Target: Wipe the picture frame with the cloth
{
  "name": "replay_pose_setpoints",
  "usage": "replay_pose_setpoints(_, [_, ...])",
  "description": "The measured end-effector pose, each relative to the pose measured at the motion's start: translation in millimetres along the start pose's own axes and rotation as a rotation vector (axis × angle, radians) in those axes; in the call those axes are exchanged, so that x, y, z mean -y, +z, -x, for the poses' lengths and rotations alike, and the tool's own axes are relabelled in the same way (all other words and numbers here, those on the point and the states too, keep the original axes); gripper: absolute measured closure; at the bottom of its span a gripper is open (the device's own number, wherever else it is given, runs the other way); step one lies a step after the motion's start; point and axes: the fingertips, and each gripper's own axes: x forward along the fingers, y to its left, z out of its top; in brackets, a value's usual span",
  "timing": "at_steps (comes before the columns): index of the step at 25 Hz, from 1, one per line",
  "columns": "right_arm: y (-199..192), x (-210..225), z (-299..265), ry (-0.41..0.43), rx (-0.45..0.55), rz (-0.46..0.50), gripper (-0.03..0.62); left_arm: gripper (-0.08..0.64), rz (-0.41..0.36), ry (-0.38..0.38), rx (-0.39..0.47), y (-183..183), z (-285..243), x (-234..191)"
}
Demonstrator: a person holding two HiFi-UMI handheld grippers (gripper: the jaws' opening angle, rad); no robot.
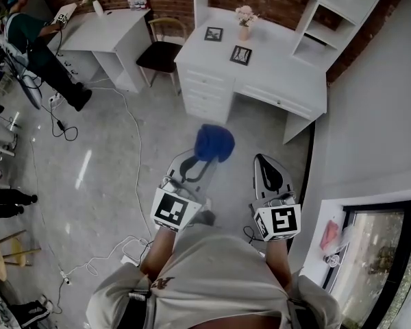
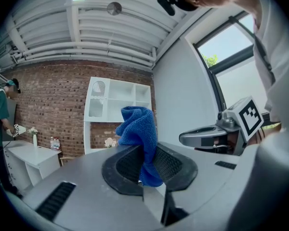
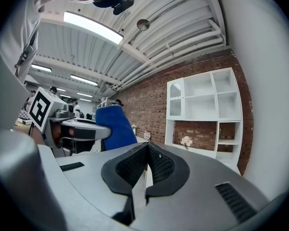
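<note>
My left gripper [image 1: 207, 157] is shut on a blue cloth [image 1: 214, 142], which bunches up above the jaws [image 2: 137, 129]. My right gripper [image 1: 262, 160] is shut with nothing in it, its pads pressed together in the right gripper view [image 3: 146, 159]. Both are held at waist height over the floor, well short of the white desk [image 1: 274, 81]. Two dark picture frames stand on that desk: one nearer the front [image 1: 240, 55] and one further back [image 1: 214, 34]. From the right gripper view the cloth [image 3: 114, 127] shows at the left beside the left gripper.
A vase of pale flowers [image 1: 244, 19] stands between the frames. A white shelf unit [image 1: 329, 12] rises at the desk's right. A chair [image 1: 162, 50] and a second white table [image 1: 116, 29] lie to the left, with a person [image 1: 34, 46] beside it. Cables [image 1: 133, 156] trail over the floor.
</note>
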Motion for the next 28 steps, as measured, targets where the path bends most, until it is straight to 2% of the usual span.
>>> replay_pose_setpoints(15, [-6.5,10.5,-71.9,-0.049,-0.05,0.006,0.595,0.51,0.013,-0.059,0.002,-5.4,-44.4,-64.7])
replay_pose_setpoints(23, [-12.1,31.1,-102.0,-0.047,-0.061,0.002,0.595,0.509,0.023,-0.066,-0.008,-10.0,-77.0,-82.2])
replay_pose_setpoints(28, [-23.1,58.2,-119.0,-0.042,-0.071,-0.018,0.594,0.509,0.024,-0.053,-0.02,-17.8,-105.3,-87.8])
